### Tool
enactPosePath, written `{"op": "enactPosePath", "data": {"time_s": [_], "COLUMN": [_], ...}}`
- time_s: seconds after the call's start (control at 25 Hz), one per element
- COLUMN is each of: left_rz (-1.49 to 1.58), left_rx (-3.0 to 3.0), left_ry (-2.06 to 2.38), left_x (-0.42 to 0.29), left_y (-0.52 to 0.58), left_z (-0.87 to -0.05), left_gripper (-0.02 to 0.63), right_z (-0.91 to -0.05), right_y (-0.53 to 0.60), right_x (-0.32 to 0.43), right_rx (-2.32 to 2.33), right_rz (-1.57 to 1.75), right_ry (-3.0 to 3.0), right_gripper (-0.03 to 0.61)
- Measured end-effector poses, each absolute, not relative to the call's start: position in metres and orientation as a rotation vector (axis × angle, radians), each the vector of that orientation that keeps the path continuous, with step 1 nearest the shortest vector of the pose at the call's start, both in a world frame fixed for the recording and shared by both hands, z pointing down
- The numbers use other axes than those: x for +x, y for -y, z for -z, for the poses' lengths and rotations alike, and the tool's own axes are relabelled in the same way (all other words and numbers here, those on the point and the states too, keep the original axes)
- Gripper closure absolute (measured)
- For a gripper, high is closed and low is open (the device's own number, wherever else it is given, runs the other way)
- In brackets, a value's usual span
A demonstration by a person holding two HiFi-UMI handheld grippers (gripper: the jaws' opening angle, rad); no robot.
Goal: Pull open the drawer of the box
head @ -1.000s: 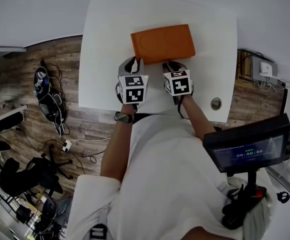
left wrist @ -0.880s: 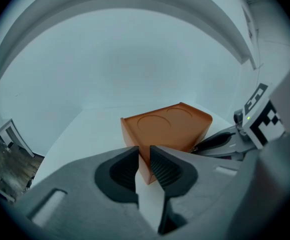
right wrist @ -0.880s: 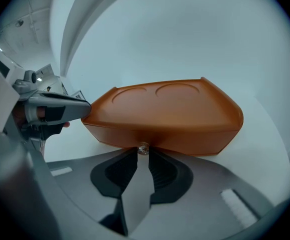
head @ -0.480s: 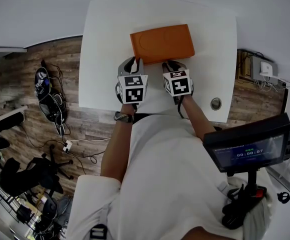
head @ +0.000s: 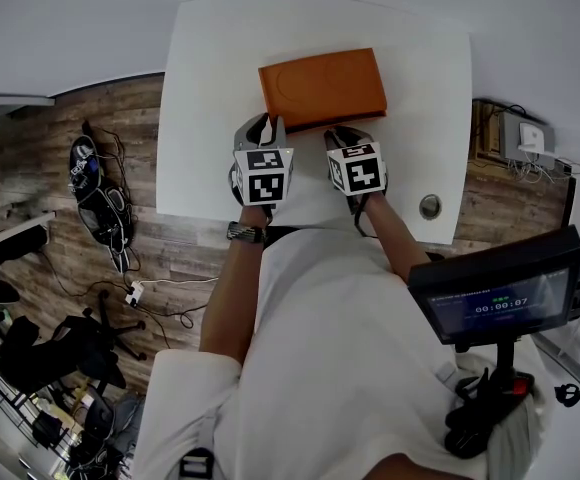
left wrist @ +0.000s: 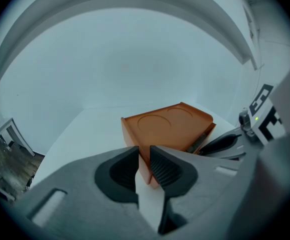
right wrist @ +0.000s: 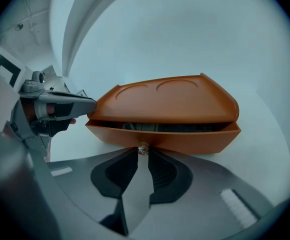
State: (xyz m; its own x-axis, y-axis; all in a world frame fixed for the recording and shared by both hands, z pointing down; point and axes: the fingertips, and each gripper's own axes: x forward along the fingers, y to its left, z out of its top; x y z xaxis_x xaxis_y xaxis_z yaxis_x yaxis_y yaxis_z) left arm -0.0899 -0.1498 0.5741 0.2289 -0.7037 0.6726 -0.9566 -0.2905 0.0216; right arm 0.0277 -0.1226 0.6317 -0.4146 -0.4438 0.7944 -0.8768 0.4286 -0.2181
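An orange box [head: 322, 88] with two round dents in its lid lies on the white table [head: 420, 78]. My left gripper [head: 268, 125] is at the box's near left corner. In the left gripper view its jaws [left wrist: 144, 155] are closed on that corner of the box [left wrist: 170, 126]. My right gripper [head: 342, 133] meets the box's near side. In the right gripper view it [right wrist: 143, 152] is shut on the small metal knob [right wrist: 143, 147] of the drawer [right wrist: 190, 140]. The drawer stands out a little, with a dark slit under the lid [right wrist: 165, 101].
A round grommet hole [head: 430, 206] sits in the table near its right front corner. A monitor on a stand [head: 505, 290] is at the right, beside the person. Cables and a black chair [head: 65, 348] lie on the wooden floor at the left.
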Motion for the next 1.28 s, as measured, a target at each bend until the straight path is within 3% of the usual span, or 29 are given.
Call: {"op": "enactPosePath", "data": {"time_s": [1.28], "left_rz": [-0.797], "left_rx": [2.083], "left_ry": [1.52], "left_x": [-0.09], "left_y": [0.163], "left_z": [-0.583], "left_gripper": [0.54], "right_z": [-0.641], "right_y": [0.102], "right_x": [0.036], "right_rx": [1.11], "right_rz": [-0.82], "right_ry": [2.017], "right_gripper": [0.509]}}
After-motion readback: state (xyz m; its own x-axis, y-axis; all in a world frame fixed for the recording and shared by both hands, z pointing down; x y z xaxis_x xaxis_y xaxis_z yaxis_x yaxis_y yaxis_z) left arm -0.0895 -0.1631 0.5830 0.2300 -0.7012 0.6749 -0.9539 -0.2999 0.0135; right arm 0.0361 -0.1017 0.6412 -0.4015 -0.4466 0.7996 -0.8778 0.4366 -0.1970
